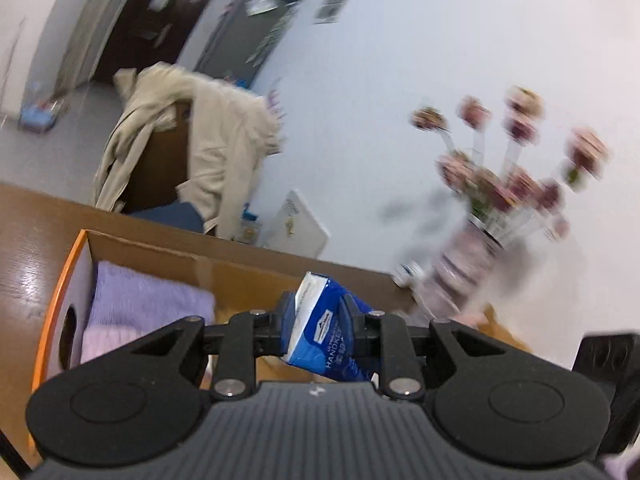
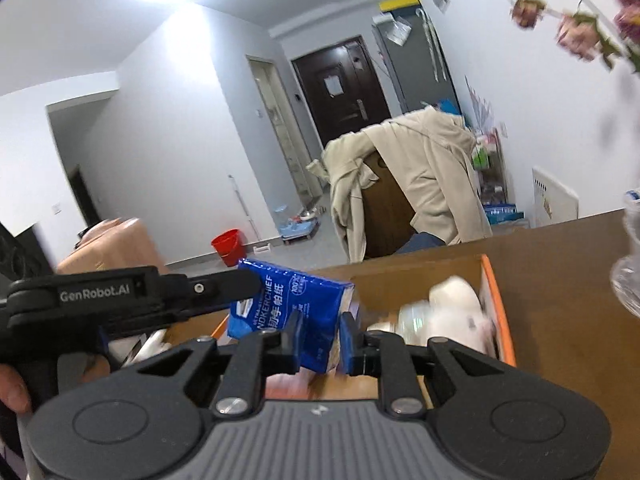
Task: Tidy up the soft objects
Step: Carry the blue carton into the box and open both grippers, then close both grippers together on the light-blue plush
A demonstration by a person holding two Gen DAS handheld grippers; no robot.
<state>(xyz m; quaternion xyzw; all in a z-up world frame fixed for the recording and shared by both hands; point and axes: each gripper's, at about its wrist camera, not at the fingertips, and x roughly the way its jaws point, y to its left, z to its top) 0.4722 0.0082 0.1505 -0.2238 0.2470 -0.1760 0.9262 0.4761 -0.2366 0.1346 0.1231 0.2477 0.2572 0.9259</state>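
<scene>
Both hand-held grippers are clamped on the same blue handkerchief-tissue pack. In the left wrist view, the left hand-held gripper (image 1: 317,322) has its fingers pressed against the two sides of the tissue pack (image 1: 320,332), which stands tilted between them, its top leaning toward 11 o'clock. In the right wrist view, the right hand-held gripper (image 2: 320,340) pinches the pack's lower right corner, and the left one comes in from 9 o'clock, its upper finger lying across the pack's top left edge. A person's hand (image 2: 14,390) shows at the left edge, on that gripper's handle.

The pack is held above an orange-rimmed cardboard box (image 1: 60,280) that sits on the brown wooden table (image 2: 560,264). Inside the box, at 9 o'clock of the left gripper, lies a folded lavender towel (image 1: 148,300) with a paler pink towel (image 1: 108,342) just beside it. The right view shows a white soft item (image 2: 456,308) in the box at 2 o'clock of the pack, blurred.

A vase of pink flowers (image 1: 508,184) stands on the table at 2 o'clock in the left view. Beyond the table, a beige coat (image 2: 420,176) hangs over a chair, and a red bucket (image 2: 228,246) sits on the floor.
</scene>
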